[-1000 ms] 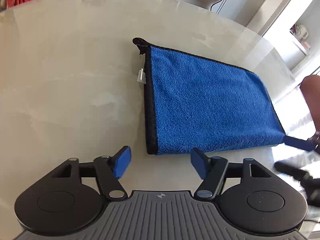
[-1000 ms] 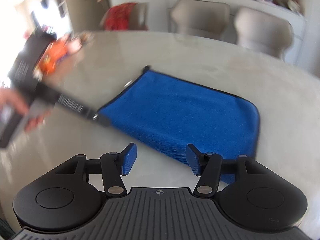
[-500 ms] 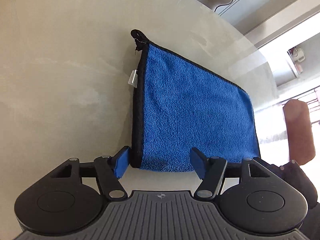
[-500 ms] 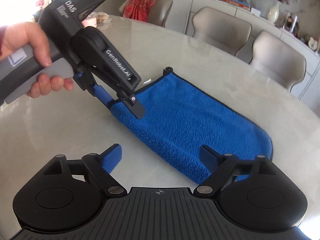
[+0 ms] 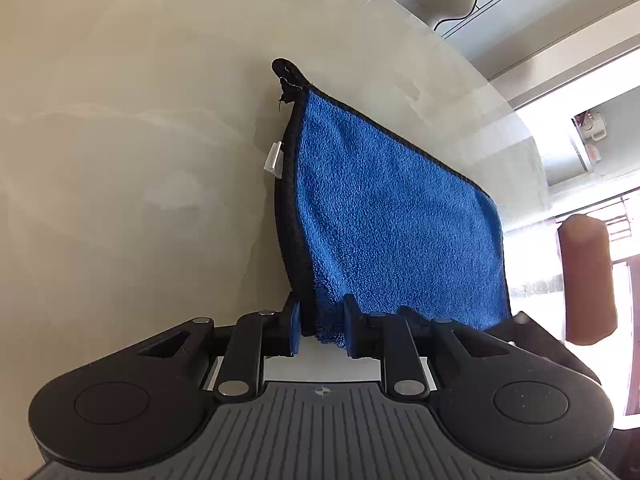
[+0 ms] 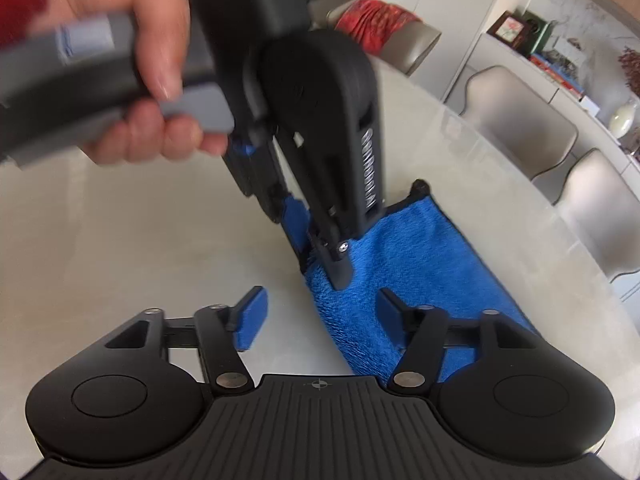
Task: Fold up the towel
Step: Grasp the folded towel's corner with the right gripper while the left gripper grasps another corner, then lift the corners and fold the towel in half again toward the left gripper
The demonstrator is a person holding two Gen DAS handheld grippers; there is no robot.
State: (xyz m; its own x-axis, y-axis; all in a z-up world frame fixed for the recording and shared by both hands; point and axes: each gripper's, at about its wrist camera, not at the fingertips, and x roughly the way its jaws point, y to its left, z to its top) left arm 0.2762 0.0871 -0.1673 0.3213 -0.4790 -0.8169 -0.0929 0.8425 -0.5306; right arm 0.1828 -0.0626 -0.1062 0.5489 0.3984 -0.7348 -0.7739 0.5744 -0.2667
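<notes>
A blue towel (image 5: 392,216) with black trim, folded, lies on the pale round table (image 5: 120,160). My left gripper (image 5: 320,326) is shut on the towel's near left corner, lifting it slightly. In the right wrist view the towel (image 6: 420,264) runs away to the right, and the left gripper's fingers (image 6: 338,268) pinch its near corner from above. My right gripper (image 6: 318,320) is open, its jaws straddling the towel's near edge just below the left gripper, not touching cloth that I can see.
A black hanging loop (image 5: 286,70) and a white tag (image 5: 274,158) sit on the towel's far left edge. Grey chairs (image 6: 520,120) stand around the table's far side. A red cloth (image 6: 376,16) drapes over one chair.
My left gripper came down on the towel's near corner and closed on it. My right gripper moved in close under the left one and stayed open.
</notes>
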